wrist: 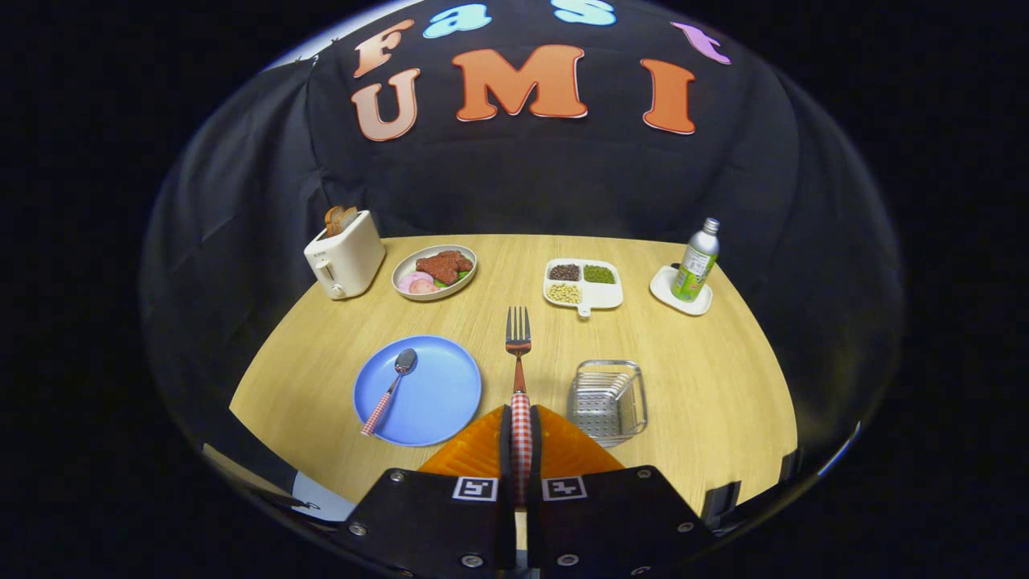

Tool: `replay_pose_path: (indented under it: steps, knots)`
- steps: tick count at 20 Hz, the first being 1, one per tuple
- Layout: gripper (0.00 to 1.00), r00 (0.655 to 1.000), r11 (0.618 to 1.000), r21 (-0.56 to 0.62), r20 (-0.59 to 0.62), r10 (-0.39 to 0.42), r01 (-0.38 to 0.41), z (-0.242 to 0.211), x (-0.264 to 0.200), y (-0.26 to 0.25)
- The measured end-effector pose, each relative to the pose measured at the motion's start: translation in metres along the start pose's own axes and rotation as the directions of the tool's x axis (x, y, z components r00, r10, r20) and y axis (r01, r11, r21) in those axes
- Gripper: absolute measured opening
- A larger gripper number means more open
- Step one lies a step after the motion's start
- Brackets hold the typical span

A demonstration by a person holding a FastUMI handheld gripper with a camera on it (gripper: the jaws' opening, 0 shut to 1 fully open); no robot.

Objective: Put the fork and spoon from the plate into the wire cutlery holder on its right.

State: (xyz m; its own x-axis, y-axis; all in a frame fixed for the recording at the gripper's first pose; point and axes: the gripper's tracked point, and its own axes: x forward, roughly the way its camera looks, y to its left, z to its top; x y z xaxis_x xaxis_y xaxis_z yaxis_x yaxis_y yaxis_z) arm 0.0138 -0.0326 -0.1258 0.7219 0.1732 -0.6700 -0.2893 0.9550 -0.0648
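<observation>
Gripper view showed the tongs (521,450) clamped tight on the fork (518,354) handle, tines pointing ahead, between the blue plate (438,402) with the spoon (391,391) and the wire holder (608,400).

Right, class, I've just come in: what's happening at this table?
A hand-held gripper is shut on the checked handle of a fork, holding it out above the table, between the blue plate and the wire cutlery holder. The spoon lies on the plate. The holder looks empty, so neither piece has gone in yet.
</observation>
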Motion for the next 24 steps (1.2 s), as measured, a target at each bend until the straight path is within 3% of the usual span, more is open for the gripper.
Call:
replay_pose_path:
  steps: [6, 11, 24]
  knots:
    - [0.06, 0.989, 0.996, -0.075, -0.133, -0.061, 0.051, -0.012, -0.022, -0.058]
    - [0.06, 0.963, 0.995, -0.092, -0.264, -0.048, 0.024, -0.021, -0.012, -0.072]
    - [0.06, 0.83, 0.966, -0.242, -0.554, -0.058, -0.095, -0.044, 0.043, -0.076]
